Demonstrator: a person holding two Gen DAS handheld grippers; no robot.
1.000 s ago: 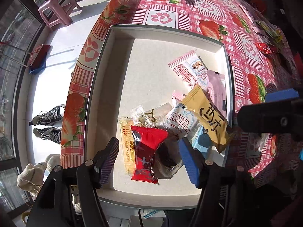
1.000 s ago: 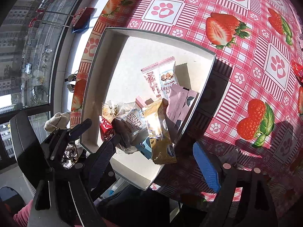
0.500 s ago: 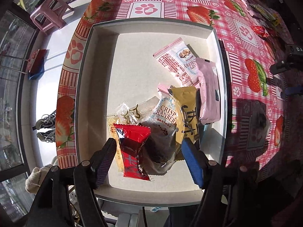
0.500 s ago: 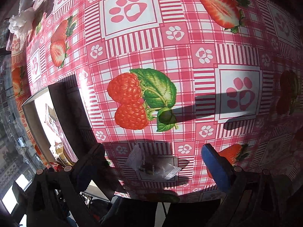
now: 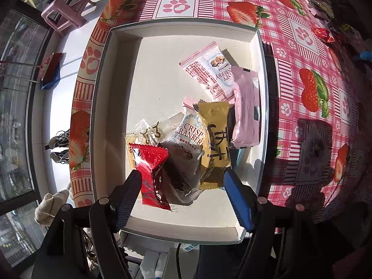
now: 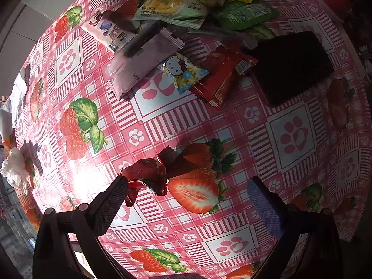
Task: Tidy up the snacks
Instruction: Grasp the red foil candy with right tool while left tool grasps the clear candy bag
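Right claw (image 6: 188,197) has swung from the tray to the loose snacks; left claw (image 5: 182,188) stays over the tray (image 5: 102,107).

Both claws are spread wide, holding nothing. One red candy (image 6: 146,176) lies by the right claw's left finger, and about seven packets, one a Hello Kitty packet (image 6: 183,72), lie well ahead. Roughly eight packets sit in the tray just ahead of the left claw, the red packet (image 5: 151,169) nearest.

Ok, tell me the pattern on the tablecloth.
Pink-red plaid tablecloth with strawberries and paw prints, clearest in the right wrist view.
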